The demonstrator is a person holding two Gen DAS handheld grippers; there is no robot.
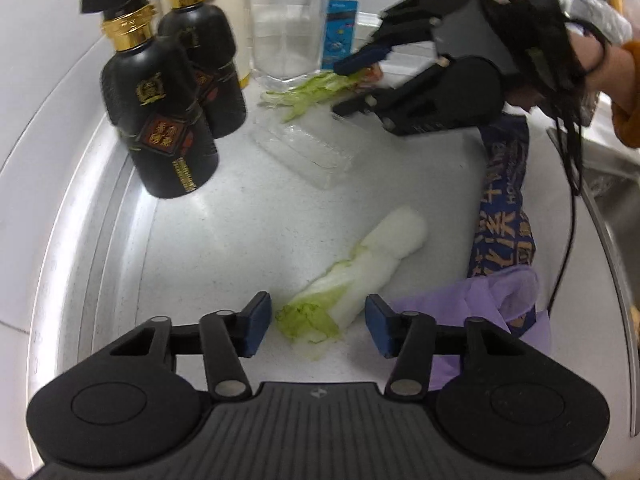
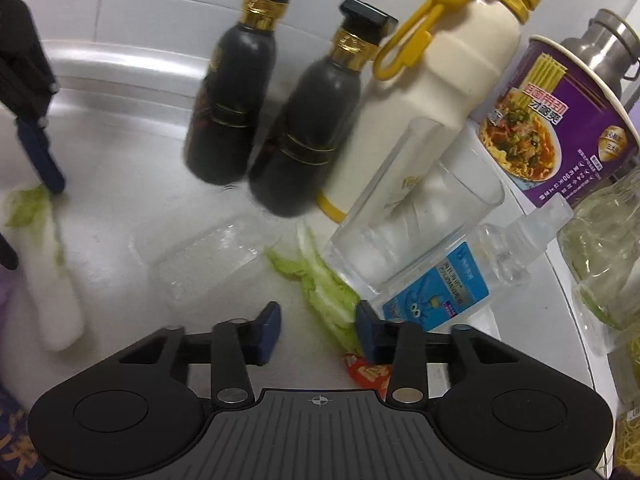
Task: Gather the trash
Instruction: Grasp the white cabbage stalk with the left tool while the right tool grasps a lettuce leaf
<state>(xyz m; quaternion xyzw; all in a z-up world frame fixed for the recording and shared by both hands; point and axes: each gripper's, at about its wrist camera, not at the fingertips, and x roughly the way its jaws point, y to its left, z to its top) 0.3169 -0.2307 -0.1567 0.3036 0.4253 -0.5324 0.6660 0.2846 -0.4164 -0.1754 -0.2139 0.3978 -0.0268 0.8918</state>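
Note:
A white cabbage stalk [image 1: 372, 256] lies on the speckled counter, its green leafy end between the pads of my left gripper [image 1: 318, 328]. The jaws stand partly apart, both pads close beside the leaf, and no squeeze shows. The right wrist view shows the same stalk [image 2: 48, 280] at far left. A thin green lettuce leaf [image 2: 324, 284] runs from the glass down to my right gripper [image 2: 318, 332]. Its right pad touches the leaf and its left pad stands clear. A red wrapper [image 2: 368, 374] lies just under that gripper. From the left wrist view, the right gripper [image 1: 352, 84] straddles the lettuce leaf [image 1: 312, 90].
Two dark bottles [image 1: 160, 120], a clear glass [image 1: 284, 24], a small spray bottle [image 2: 440, 284], a cream flask [image 2: 432, 80] and a noodle cup [image 2: 560, 128] crowd the back. A clear plastic tray [image 1: 308, 148] lies mid-counter. A blue snack bag [image 1: 504, 208] and purple plastic [image 1: 480, 300] lie right.

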